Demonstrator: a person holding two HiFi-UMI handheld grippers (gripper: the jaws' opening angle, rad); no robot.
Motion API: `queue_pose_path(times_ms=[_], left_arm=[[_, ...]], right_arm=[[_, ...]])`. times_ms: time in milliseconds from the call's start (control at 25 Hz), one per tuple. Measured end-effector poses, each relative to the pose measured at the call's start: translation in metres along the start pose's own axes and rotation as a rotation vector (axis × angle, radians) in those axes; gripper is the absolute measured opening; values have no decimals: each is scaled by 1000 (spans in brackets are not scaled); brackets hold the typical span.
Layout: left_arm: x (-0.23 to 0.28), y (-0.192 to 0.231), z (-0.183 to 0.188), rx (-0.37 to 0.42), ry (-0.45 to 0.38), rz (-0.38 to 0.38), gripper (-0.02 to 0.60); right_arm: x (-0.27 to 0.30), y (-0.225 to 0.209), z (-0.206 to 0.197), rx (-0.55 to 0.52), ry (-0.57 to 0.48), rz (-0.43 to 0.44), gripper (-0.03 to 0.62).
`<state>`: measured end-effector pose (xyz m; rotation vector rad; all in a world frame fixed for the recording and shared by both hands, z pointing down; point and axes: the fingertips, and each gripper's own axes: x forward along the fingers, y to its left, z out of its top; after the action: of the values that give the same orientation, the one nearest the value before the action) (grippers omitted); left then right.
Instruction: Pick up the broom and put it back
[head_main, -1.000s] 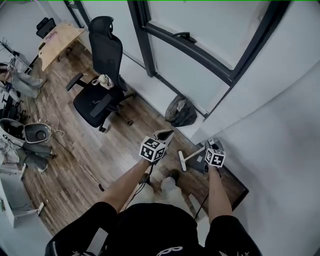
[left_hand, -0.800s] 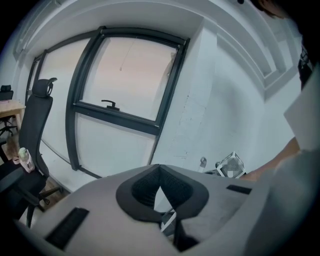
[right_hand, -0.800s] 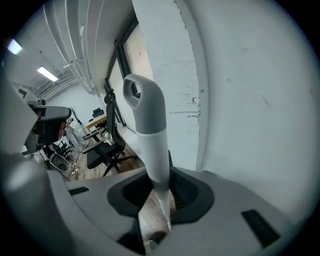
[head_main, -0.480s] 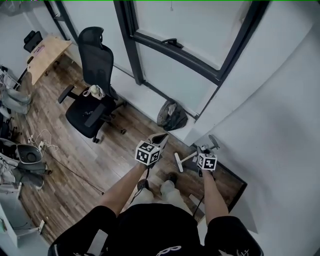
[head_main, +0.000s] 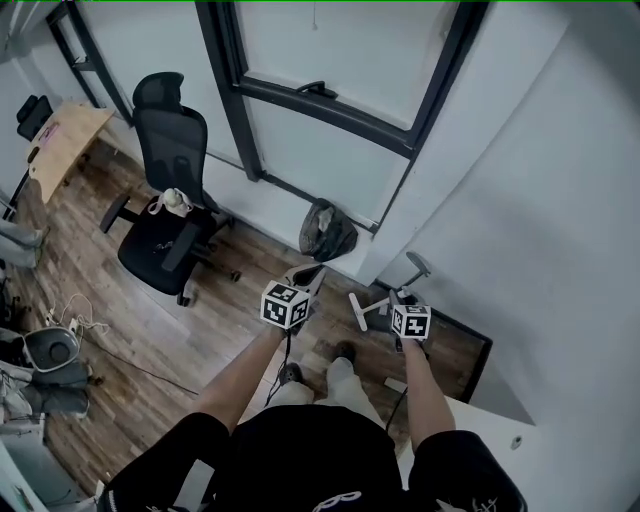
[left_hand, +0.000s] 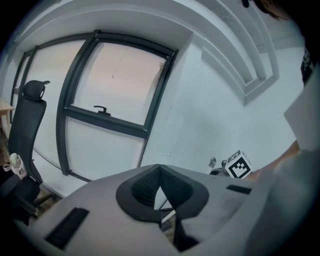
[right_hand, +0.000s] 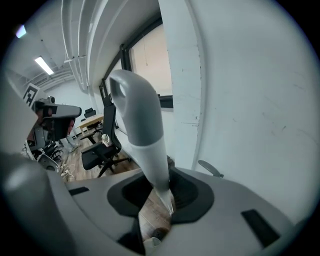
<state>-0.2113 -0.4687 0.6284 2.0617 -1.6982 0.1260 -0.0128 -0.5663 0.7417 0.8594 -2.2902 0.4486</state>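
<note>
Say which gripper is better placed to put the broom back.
Right: the right gripper has its jaws clamped on the broom, close to the wall. The left gripper has its jaws together, holding nothing.

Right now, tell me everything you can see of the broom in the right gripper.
The broom is held in the right gripper, its jaws closed on the narrow white part of the handle. Above the grip the handle widens and turns grey, smooth like plastic, leaning up and left in that view. In the head view a white shaft ending in a short crossbar sticks out leftward from that gripper. No bristles can be made out.
</note>
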Motion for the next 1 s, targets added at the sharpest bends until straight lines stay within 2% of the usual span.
queue_pose_path(times_ms=[240, 600, 1000], left_arm=[[-24, -16, 5, 51, -14, -65, 20], [-52, -51, 28, 99, -60, -137, 18], [-91, -114, 69, 161, -151, -186, 20]], right_arm=[[-48, 9, 26, 45, -115, -67, 117], [-135, 33, 83, 46, -302, -105, 116], [-211, 57, 94, 13, -378, -114, 115]])
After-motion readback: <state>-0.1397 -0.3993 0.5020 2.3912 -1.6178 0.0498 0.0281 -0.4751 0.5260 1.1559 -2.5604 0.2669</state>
